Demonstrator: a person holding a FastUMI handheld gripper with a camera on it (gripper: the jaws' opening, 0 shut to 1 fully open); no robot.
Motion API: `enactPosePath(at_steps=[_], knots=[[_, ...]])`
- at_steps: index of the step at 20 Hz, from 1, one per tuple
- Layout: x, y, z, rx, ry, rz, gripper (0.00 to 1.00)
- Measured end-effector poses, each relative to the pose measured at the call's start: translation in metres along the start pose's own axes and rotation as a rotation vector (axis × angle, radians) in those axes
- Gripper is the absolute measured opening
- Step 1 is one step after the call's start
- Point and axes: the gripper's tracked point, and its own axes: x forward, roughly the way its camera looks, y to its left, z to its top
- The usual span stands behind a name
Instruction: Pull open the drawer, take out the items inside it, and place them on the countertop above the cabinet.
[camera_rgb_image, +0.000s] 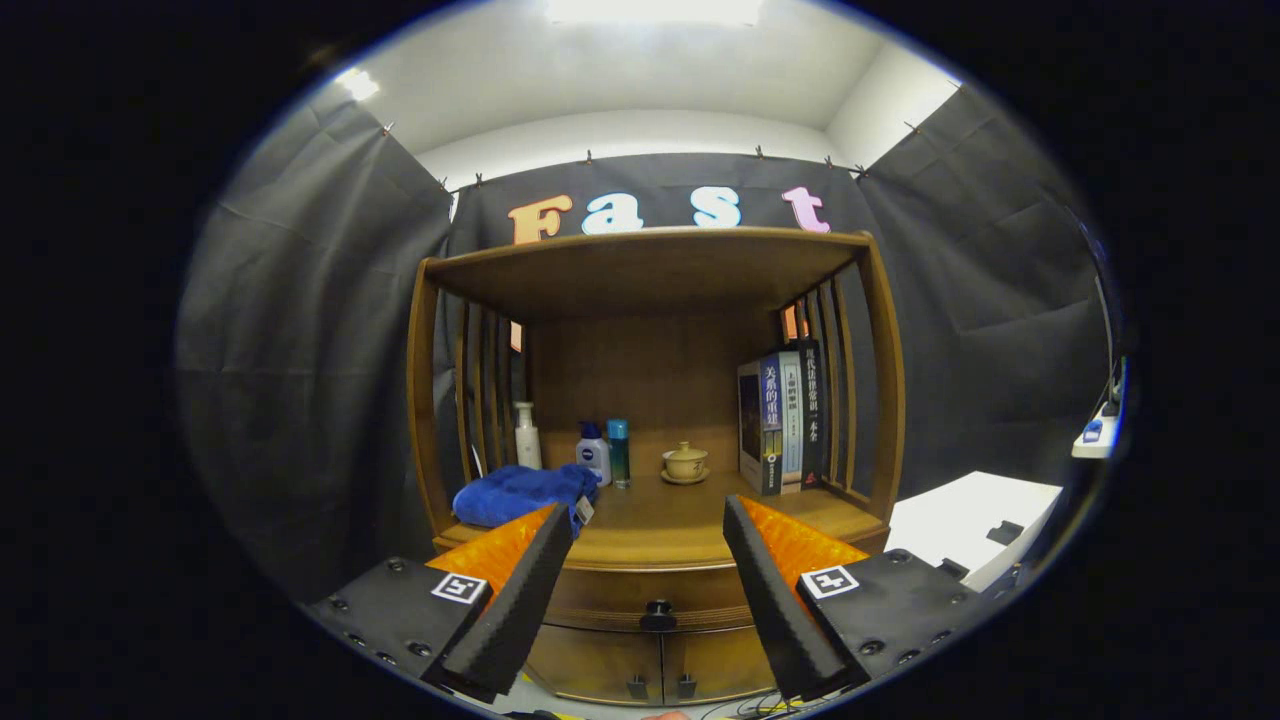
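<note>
the shut wooden drawer (655, 597) with one dark round knob (657, 612) sits low in the middle of the frame, in the front of a brown wooden cabinet (652, 455), just under the bench (680, 525) that forms the cabinet's top. the knob lies between and ahead of the two fingers of the gripper (648, 527), whose jaws stand wide apart and hold nothing. below the drawer are two small cabinet doors (655, 665), each with one dark handle.

on the bench, under a wooden shelf roof (650, 262), stand these things: one folded blue towel (520, 493) at the left, just beyond the left fingertip; one white pump bottle (526, 436) behind it; one white bottle with a blue cap (593, 453); one teal cylindrical bottle (619, 452) just beside that; one small tan lidded ceramic cup on a saucer (685, 463) in the middle; and about four upright books (782, 417) at the right, against the slatted side.

one white table (960, 520) shows at the lower right, beyond the right finger.
</note>
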Motion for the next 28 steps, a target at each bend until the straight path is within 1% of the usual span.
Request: enactPosePath(at_steps=[2, 3, 6, 10, 13, 18, 22, 25, 28], knots=[[0.011, -0.009, -0.023, -0.006, 0.028, -0.032, 0.98], [0.018, -0.01, -0.033, -0.005, 0.036, -0.034, 0.99], [0.035, -0.011, -0.068, 0.004, 0.061, -0.028, 0.99], [0.051, -0.009, -0.121, 0.008, 0.134, -0.018, 0.99], [0.061, -0.011, -0.151, -0.015, 0.179, -0.028, 0.99], [0.081, -0.013, -0.186, -0.064, 0.215, -0.044, 0.99], [0.095, -0.014, -0.2, -0.071, 0.22, -0.058, 0.98], [0.103, -0.014, -0.205, -0.053, 0.23, -0.057, 0.94], [0.113, -0.019, -0.206, -0.016, 0.238, -0.076, 0.76]])
